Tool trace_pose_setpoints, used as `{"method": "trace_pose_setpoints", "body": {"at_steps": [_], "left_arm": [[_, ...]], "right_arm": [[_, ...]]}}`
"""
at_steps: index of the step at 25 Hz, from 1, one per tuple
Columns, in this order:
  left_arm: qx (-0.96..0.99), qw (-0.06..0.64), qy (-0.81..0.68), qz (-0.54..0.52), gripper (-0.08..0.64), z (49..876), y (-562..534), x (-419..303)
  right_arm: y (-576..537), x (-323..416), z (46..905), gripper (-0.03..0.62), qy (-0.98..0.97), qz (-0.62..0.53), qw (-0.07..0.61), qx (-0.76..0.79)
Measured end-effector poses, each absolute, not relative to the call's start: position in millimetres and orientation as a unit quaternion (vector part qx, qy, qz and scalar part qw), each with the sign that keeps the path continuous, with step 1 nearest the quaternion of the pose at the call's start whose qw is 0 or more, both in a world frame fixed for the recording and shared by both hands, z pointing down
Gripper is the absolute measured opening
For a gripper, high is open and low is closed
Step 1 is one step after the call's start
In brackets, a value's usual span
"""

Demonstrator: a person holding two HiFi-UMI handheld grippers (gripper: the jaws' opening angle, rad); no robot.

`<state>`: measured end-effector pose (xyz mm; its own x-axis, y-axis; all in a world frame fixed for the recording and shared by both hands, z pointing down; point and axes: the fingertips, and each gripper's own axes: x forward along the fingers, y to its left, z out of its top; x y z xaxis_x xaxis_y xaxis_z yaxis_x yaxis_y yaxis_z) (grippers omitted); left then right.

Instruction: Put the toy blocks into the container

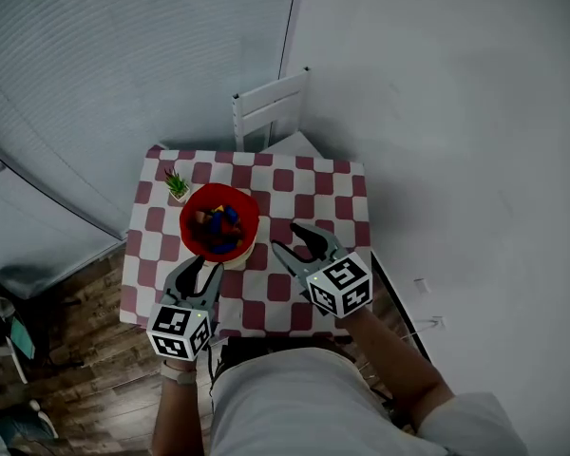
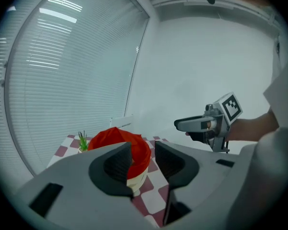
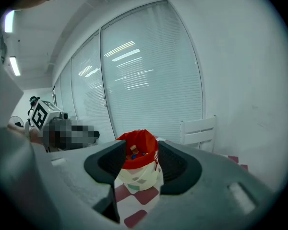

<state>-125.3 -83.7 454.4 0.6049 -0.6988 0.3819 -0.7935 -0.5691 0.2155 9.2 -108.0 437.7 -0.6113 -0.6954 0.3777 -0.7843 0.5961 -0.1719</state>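
Head view: the toy blocks (image 1: 223, 224) lay inside the container (image 1: 219, 218), a red-lined fabric bag standing on the checked bench (image 1: 309, 186) just beside a small plant (image 1: 177, 184). The blocks were judged small, rigid and light, and best pinched across two flat faces. The container looked soft and liable to buckle, so its rim was the sounder hold. The left gripper (image 1: 205, 270) and right gripper (image 1: 285, 237) hung near the container, touching nothing. The person's torso hid the near bench edge.

Left gripper view: the jaws stood released with nothing between them. The container's inside was out of sight.

Right gripper view: the jaws were likewise released and empty. A few blocks showed over the rim, but their count was unclear.
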Motion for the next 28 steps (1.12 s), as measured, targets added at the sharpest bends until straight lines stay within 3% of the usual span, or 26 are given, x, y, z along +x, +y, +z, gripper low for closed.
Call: {"method": "trace_pose_setpoints", "body": {"at_steps": [15,28], "left_arm": [[0.933,0.114,-0.34,0.038,0.176,355.6,-91.3,-44.3],[0.946,0.1,-0.309,0.004,0.195,335.8,-81.0,-23.0]], "right_arm": [[-76.4,74.9,378.4,0.201,-0.882,0.125,0.071,0.448],[-50.0,85.1,378.7,0.201,-0.879,0.128,0.048,0.456]]}}
